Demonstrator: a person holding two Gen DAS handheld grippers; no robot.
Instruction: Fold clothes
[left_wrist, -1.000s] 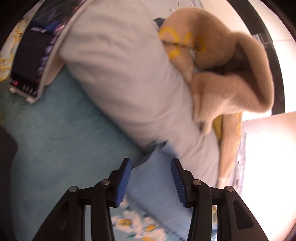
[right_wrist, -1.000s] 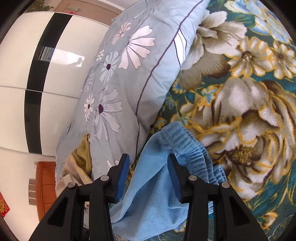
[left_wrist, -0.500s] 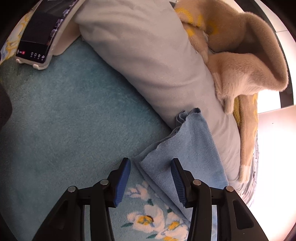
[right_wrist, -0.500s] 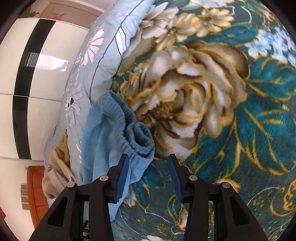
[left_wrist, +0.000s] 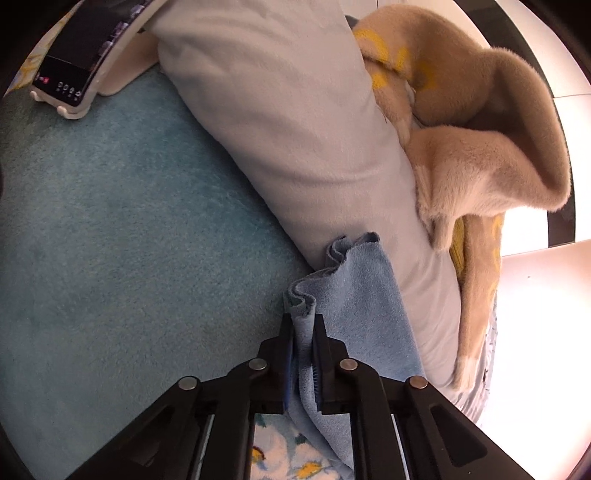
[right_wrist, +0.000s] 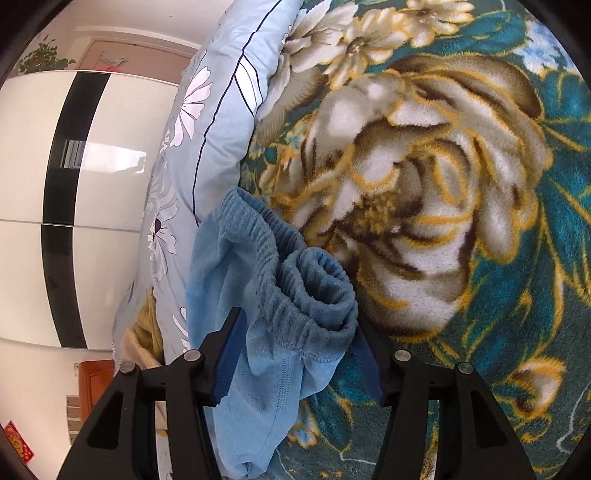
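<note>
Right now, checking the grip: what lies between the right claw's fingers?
The gathered elastic waistband of the light blue fleece garment, in the right wrist view; the jaws are opening.

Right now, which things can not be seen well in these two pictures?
- Blue garment: left wrist view, lower part hidden behind the left gripper.
- Its waistband: right wrist view, rest cut off below, behind the right gripper.
- Tablet: cut by the top edge; icons too small.
</note>
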